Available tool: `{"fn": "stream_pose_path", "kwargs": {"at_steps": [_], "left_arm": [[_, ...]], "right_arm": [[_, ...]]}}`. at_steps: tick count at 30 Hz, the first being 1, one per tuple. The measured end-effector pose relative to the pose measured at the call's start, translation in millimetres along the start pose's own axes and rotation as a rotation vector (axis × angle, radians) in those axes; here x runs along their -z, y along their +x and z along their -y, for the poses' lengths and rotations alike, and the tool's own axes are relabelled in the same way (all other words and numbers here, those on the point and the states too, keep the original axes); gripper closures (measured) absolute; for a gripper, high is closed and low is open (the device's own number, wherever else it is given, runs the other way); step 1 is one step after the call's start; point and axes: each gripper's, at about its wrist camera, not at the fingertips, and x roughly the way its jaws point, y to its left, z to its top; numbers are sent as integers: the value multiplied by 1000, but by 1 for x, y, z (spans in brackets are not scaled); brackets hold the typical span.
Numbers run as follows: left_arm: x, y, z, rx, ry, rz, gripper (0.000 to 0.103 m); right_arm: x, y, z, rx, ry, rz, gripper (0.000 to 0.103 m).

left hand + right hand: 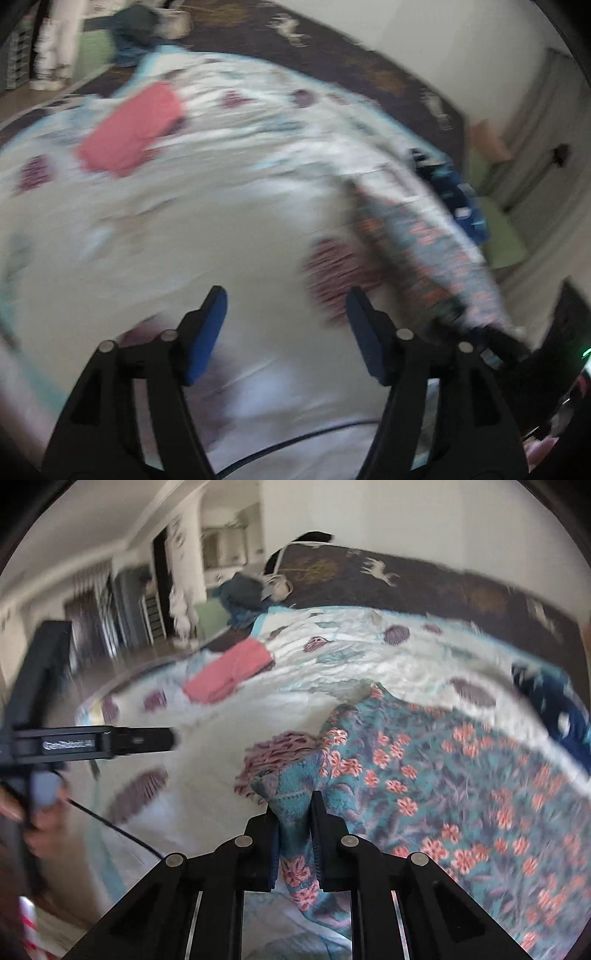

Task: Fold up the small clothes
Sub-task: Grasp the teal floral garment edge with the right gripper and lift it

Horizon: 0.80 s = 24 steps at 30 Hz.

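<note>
A teal garment with orange flowers lies spread on the white patterned bedspread. My right gripper is shut on a bunched edge of this garment, cloth pinched between its pads. In the left wrist view the same floral garment appears blurred at the right, with the right gripper's black body at its near end. My left gripper stands open above the bedspread with nothing between its blue pads. The right wrist view shows the left gripper from the side, held by a hand.
A folded pink garment lies farther back on the bed, also seen as the pink garment. A dark blue patterned cloth sits at the right edge. A dark blanket covers the far side. A black cable trails near the left hand.
</note>
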Motion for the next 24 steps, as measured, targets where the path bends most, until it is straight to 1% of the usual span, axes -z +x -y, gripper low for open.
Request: {"fn": "stream_pose_path", "kwargs": {"at_steps": [2, 3, 4, 5, 7, 9, 10, 11, 12, 13, 14, 16, 20, 24], "left_arm": [[-16, 21, 18, 116, 2, -32, 25], [-22, 33, 26, 154, 0, -57, 25], [-30, 51, 36, 187, -2, -100, 24], [-35, 65, 44, 198, 3, -136, 24], [-43, 99, 60, 187, 9, -222, 24], [-47, 122, 70, 191, 6, -290, 24], [-50, 132, 74, 194, 1, -313, 29], [-53, 141, 80, 188, 6, -331, 60], [-55, 146, 83, 180, 14, -342, 82], [-57, 152, 86, 171, 17, -366, 90], [-60, 155, 90, 173, 0, -372, 91], [-62, 150, 100, 165, 13, -362, 91], [-68, 139, 133, 137, 98, -313, 91], [-74, 134, 174, 170, 142, -290, 91]], "right_arm": [[1, -1, 6, -4, 23, -5, 89], [1, -1, 9, -7, 32, -7, 89], [2, -1, 10, -11, 37, -9, 89], [2, -2, 10, -14, 41, -9, 89], [4, -5, 9, -13, 44, 0, 89], [4, -8, 11, -10, 46, 9, 89], [3, -9, 13, -12, 52, 10, 89], [3, -10, 15, -17, 60, 11, 89], [3, -11, 17, -20, 68, 13, 89], [3, -12, 20, -24, 78, 16, 89], [3, -13, 23, -25, 85, 18, 89], [3, -18, 29, -32, 102, 33, 89], [3, -33, 46, -56, 147, 79, 89], [7, -56, 67, -63, 192, 138, 89]]}}
